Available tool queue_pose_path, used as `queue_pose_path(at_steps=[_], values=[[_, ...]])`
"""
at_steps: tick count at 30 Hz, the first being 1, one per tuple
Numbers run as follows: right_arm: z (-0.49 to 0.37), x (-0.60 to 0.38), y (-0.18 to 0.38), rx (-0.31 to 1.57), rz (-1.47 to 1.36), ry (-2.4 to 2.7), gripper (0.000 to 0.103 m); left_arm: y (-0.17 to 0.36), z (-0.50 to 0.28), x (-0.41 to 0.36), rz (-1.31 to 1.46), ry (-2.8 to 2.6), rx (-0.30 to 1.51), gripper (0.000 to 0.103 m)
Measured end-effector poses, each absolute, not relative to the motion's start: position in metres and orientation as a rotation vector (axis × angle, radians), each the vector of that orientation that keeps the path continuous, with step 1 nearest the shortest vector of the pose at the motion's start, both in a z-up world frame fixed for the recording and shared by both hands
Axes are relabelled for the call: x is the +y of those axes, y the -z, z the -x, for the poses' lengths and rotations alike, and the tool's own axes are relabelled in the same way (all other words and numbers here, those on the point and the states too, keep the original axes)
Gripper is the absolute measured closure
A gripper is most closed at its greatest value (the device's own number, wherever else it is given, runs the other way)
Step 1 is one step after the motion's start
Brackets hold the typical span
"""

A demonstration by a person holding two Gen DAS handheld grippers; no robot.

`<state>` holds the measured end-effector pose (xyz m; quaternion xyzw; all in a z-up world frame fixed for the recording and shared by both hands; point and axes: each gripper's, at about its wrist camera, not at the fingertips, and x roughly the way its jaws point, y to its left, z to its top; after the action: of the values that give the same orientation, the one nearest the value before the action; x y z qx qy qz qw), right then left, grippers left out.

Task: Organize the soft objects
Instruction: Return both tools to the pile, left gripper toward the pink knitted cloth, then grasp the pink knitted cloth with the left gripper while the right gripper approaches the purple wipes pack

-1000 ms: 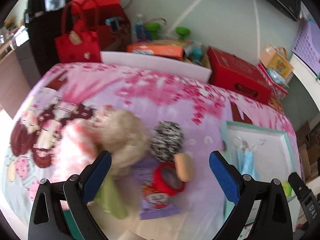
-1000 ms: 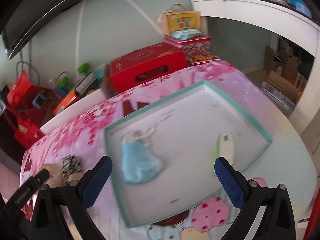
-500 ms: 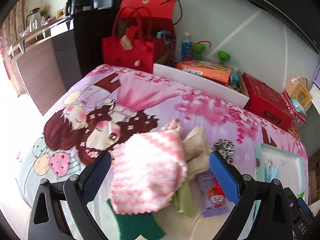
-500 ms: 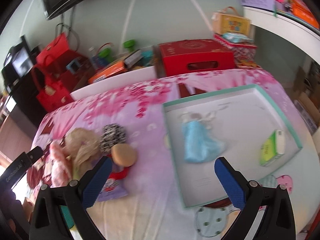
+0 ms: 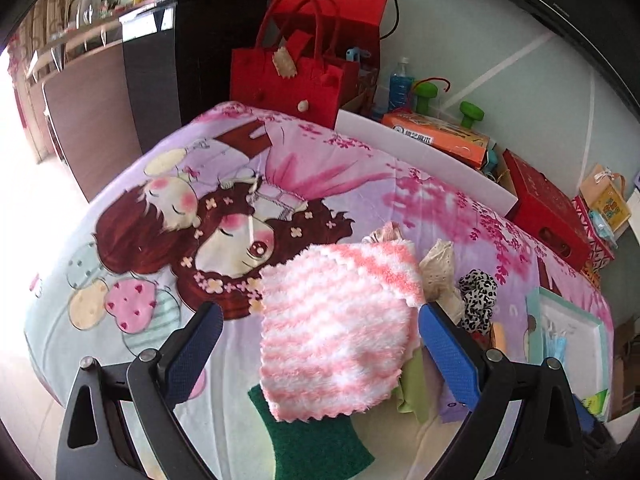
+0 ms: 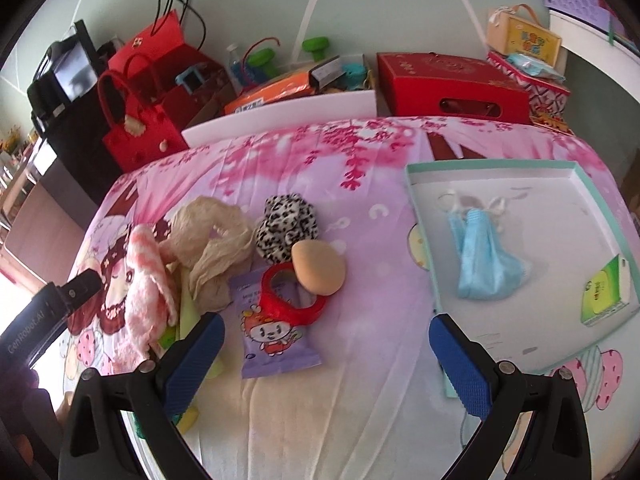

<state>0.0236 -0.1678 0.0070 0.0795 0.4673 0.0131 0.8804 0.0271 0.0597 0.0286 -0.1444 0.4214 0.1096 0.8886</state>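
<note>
On the bed, the left gripper (image 5: 318, 354) hovers with fingers wide apart, framing the pink-and-white fluffy cloth (image 5: 340, 328). That cloth overlaps a green scouring pad (image 5: 316, 446) and a beige mesh (image 6: 212, 240), so a grab there could drag those neighbours along. Further right lie a leopard scrunchie (image 6: 286, 226), a sponge (image 6: 318, 266), red tape (image 6: 292, 300) and a purple packet (image 6: 276, 332). The right gripper (image 6: 326, 362), fingers also apart and empty, hangs near the tray (image 6: 424, 248) holding a blue mask (image 6: 484, 264).
</note>
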Motion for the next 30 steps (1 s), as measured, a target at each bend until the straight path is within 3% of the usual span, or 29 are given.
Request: queue_pose_path(at_steps=[19,26,30], values=[[-0.042,-0.131,0.045,1.118,-0.119,-0.1,0.0,0.013,-0.051,0.05,0.3,-0.165,1.065,0.005],[-0.046,-0.129,0.056,1.151,-0.115,-0.103,0.008,0.026,-0.055,0.052,0.338,-0.163,1.128,0.005],[-0.048,-0.127,0.061,1.161,-0.111,-0.101,0.01,0.023,-0.054,0.052,0.343,-0.155,1.117,0.01]])
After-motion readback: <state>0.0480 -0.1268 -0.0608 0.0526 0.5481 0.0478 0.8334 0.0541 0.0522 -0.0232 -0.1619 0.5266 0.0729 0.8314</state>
